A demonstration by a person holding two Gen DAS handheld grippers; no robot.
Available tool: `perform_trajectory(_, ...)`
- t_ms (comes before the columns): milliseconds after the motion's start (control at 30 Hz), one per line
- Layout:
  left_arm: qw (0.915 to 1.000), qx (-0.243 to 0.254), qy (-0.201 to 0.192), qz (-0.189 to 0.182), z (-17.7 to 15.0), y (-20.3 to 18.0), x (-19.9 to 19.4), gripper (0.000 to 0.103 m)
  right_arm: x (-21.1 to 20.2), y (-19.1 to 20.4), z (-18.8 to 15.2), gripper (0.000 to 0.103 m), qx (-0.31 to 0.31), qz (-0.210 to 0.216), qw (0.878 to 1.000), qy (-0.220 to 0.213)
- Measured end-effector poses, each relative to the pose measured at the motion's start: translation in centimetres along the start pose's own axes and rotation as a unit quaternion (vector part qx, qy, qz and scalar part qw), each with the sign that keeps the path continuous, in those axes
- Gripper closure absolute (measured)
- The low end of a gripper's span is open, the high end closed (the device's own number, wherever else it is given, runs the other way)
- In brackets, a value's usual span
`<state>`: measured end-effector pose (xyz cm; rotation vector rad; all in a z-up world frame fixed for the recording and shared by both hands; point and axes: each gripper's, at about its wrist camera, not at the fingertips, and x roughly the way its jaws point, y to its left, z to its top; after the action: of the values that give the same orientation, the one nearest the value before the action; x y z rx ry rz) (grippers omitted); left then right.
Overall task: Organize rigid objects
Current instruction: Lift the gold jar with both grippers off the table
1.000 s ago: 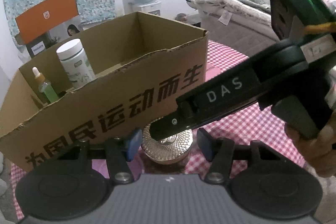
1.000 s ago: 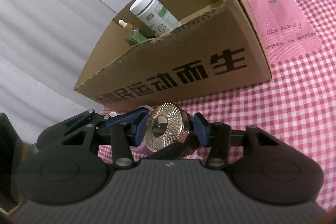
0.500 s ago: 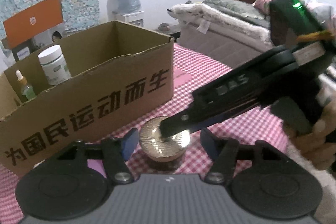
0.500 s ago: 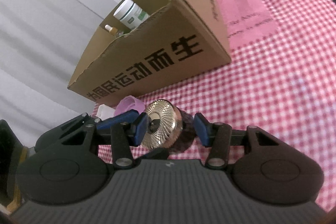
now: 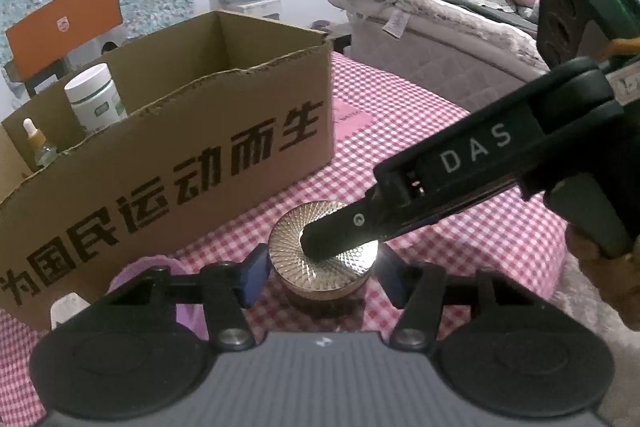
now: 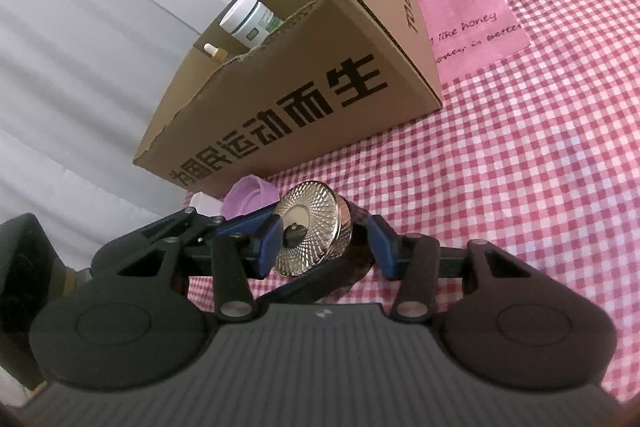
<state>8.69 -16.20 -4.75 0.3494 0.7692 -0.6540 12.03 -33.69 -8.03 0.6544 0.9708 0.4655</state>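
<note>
A dark jar with a gold faceted lid (image 5: 320, 263) (image 6: 316, 223) sits low over the pink checked cloth, in front of the cardboard box (image 5: 200, 167) (image 6: 300, 99). My right gripper (image 6: 326, 247) is shut on the jar and still tightening; in the left wrist view one of its fingers (image 5: 340, 233) crosses the lid. My left gripper (image 5: 322, 277) straddles the same jar, jaws closing. Its left pad is at the lid's edge and a narrow gap shows at the right pad. Whether the jar's base touches the cloth is hidden.
A white bottle (image 5: 96, 99) (image 6: 250, 21) and a dropper bottle (image 5: 38, 143) (image 6: 216, 51) stand inside the box. A purple cap (image 5: 140, 271) (image 6: 250, 197) and a small white piece (image 5: 68, 307) lie by the box's near wall. A person's hand (image 5: 600, 267) holds the right gripper.
Both grippers and the jar have drawn back from the box wall and come lower. The purple cap has come into view on the left. The right gripper has kept its hold.
</note>
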Motion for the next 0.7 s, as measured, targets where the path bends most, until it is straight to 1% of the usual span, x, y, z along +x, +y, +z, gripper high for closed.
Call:
perform_trajectory(100,0.9998,0.017,0.004,-0.006,-0.2,-0.4,-0.2,0.045,-0.7,-0.2,-0.4,0.058,0.002,-0.002,1.0,0.0)
perform_trajectory(233,0.9993,0.035,0.011,-0.003,0.2,-0.6,0.6,0.042,-1.1,-0.8,-0.5,0.056,0.012,0.002,1.0,0.0)
perform_trajectory(400,0.9996,0.021,0.017,-0.011,0.4,-0.5,1.8,0.043,-1.1,-1.3,-0.5,0.055,0.02,0.007,1.0,-0.002)
perform_trajectory(700,0.9999,0.001,0.009,-0.012,0.2,-0.4,1.4,0.045,-1.2,-0.9,-0.7,0.057,0.013,0.005,1.0,-0.002)
